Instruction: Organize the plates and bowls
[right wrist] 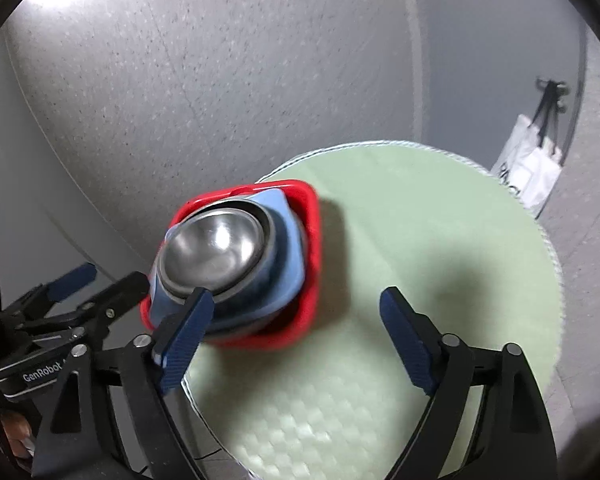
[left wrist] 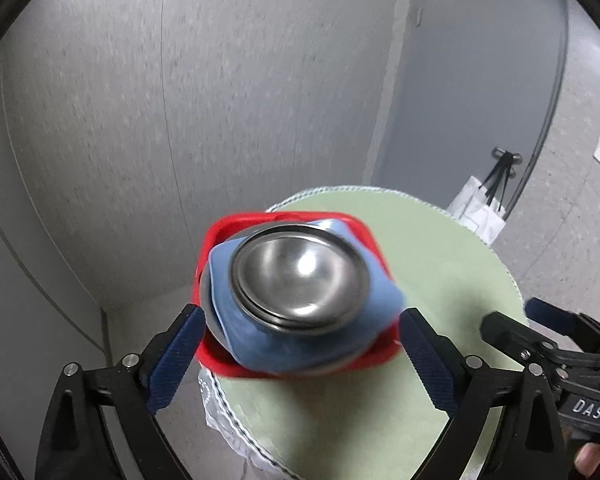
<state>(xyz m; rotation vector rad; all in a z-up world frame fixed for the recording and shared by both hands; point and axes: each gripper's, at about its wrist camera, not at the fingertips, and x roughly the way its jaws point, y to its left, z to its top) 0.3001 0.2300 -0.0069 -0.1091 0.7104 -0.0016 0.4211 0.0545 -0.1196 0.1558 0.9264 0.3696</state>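
Note:
A stack of dishes sits at the left edge of a round green table [left wrist: 439, 264]: a red square plate [left wrist: 216, 240] at the bottom, a blue square bowl [left wrist: 379, 300] on it, and steel bowls [left wrist: 300, 276] nested on top. My left gripper [left wrist: 298, 340] is open, its fingers on either side of the stack. The stack also shows in the right wrist view, with the red plate [right wrist: 311, 248], blue bowl [right wrist: 292, 256] and steel bowls [right wrist: 212, 252]. My right gripper [right wrist: 296, 328] is open and empty, just right of the stack.
The table [right wrist: 439, 240] has a pale green woven mat and a white lace edge. A grey wall stands close behind. A white bag [left wrist: 479, 212] hangs on a door hook at the right. The right gripper shows in the left wrist view [left wrist: 547, 344].

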